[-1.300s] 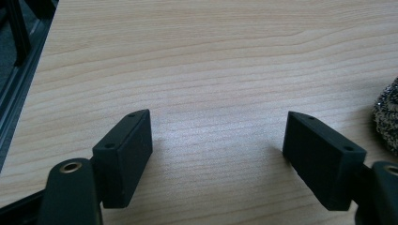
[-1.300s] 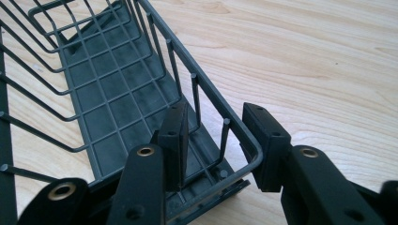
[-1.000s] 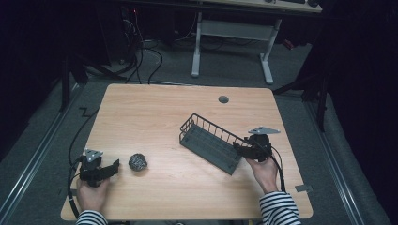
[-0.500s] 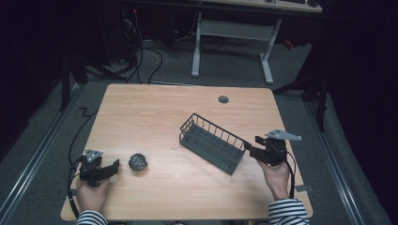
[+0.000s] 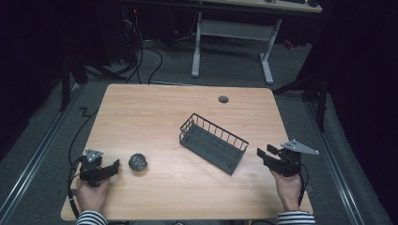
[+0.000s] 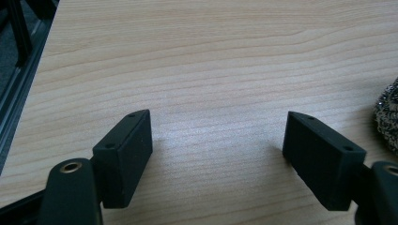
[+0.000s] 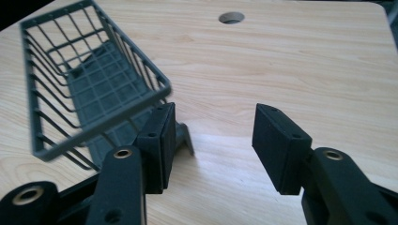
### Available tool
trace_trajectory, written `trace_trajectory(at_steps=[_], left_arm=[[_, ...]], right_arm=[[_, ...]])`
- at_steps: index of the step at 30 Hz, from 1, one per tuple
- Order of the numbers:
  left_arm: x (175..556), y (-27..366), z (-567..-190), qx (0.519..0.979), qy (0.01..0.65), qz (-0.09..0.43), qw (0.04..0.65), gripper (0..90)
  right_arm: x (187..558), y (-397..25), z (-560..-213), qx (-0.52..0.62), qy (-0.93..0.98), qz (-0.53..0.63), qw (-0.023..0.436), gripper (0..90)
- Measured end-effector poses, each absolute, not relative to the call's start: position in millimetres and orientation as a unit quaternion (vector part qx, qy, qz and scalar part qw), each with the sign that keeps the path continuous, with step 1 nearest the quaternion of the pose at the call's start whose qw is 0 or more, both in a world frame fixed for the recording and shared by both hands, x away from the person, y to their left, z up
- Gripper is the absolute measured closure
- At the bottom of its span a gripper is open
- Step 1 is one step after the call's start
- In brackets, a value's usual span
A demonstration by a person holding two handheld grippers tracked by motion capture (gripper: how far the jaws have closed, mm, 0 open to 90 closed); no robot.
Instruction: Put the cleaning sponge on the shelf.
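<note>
Room's pretty dark past the lit surface (image 5: pixel 155 112), high view soft and grainy. Basket (image 7: pixel 94 84) rim blurry up close, soft shadows under it toward 6 o'clock.

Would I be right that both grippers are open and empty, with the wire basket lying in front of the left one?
Not quite: the wire basket lies in front of the right gripper, as the right gripper view shows. The steel wool ball lies near the left gripper. Both are open and empty.

Pale wooden bench (image 5: pixel 155 117) mid-frame. Dark grey wire basket (image 5: pixel 213 142) right of centre, lying askew. Small grey steel-wool ball (image 5: pixel 138 161) lower left, just beside left hand-held gripper (image 5: pixel 114 165). Right hand-held gripper (image 5: pixel 263 153) lower right, near basket's end, apart from it.
</note>
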State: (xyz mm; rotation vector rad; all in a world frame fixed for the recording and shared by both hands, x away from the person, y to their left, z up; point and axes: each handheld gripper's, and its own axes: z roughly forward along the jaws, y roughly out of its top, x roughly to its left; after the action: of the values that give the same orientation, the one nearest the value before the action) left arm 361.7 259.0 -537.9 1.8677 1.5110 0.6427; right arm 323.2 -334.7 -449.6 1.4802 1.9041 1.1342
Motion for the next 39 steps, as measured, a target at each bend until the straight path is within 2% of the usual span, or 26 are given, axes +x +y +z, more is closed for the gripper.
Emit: trace_trajectory(at_steps=[13,20,31,34,39], left_arm=[[361,259,-538,0.712,0.575,0.244,0.321,24.5],[362,259,-538,0.714,0.573,0.243,0.320,23.9],[364,258,-538,0.720,0.568,0.238,0.320,19.4],[365,257,-538,0.727,0.561,0.234,0.320,15.8],[365,259,-538,0.730,0.558,0.229,0.322,15.9]], right_arm=[[316,-354,-490,0.571,0.683,0.396,0.225,52.5],[320,-355,-509,0.580,0.686,0.384,0.212,47.7],[327,-339,-529,0.579,0.700,0.337,0.246,44.9],[330,-334,-530,0.573,0.716,0.308,0.254,39.8],[332,-333,-530,0.570,0.718,0.305,0.256,37.7]])
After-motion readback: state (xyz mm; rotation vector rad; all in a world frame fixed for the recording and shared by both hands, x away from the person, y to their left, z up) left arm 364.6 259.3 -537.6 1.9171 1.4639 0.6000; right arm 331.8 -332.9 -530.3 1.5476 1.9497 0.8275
